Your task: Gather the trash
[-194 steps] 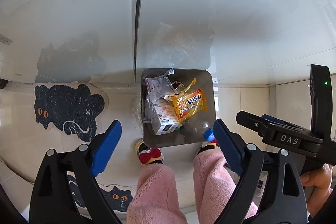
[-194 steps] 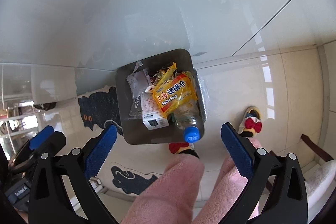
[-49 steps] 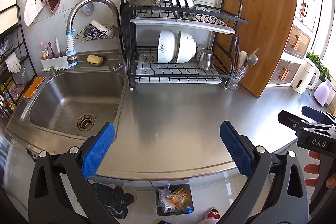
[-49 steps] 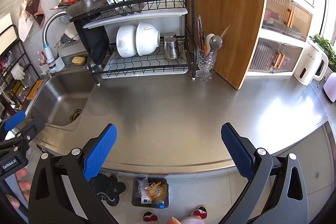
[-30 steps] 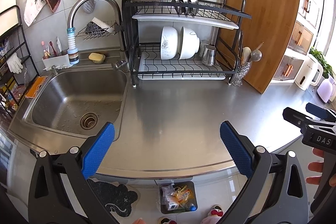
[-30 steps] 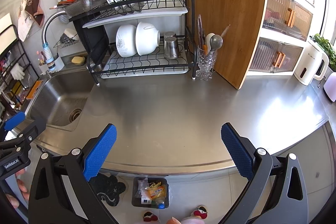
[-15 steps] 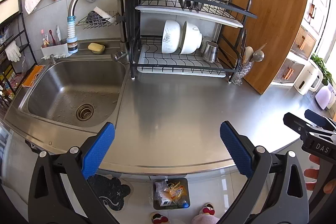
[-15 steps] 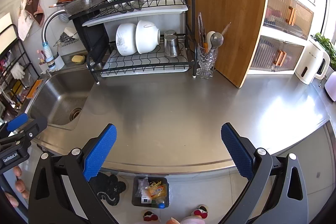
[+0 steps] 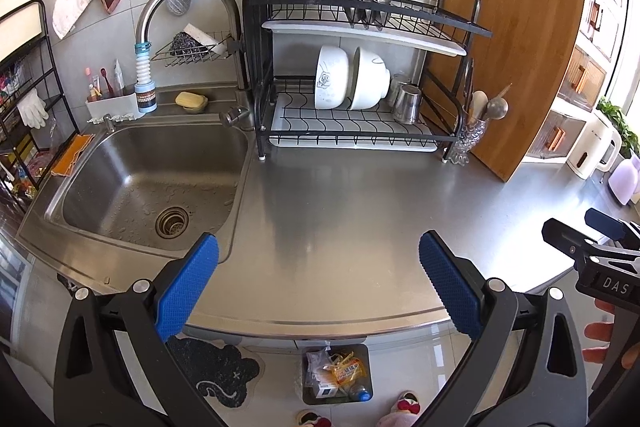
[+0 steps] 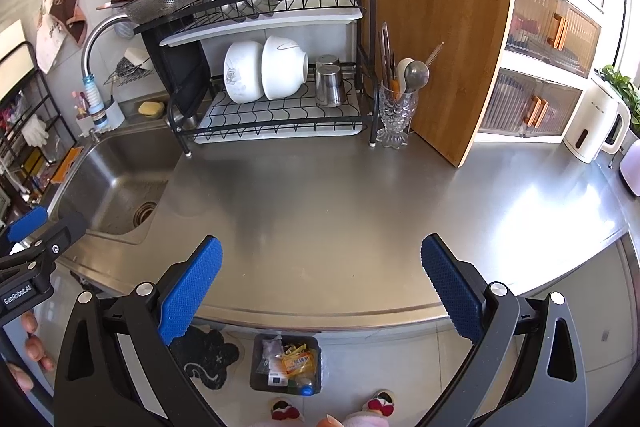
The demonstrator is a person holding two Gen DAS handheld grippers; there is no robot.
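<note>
Looks like the collecting is basically done: trash (image 10: 294, 363) is piled in the bin (image 10: 256, 367), bottom centre. Both grippers, left (image 9: 318, 285) and right (image 10: 320, 283), are held wide and empty. No trash is spotted on the counter (image 10: 340, 207), so likely nothing's left to grab.

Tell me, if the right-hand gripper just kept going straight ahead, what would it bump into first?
Probably the bare stainless steel countertop: the open right gripper looks forward and down at it, with nothing between. The black two-tier dish rack stands farther back. Depth is hard to judge through the fisheye.
</note>
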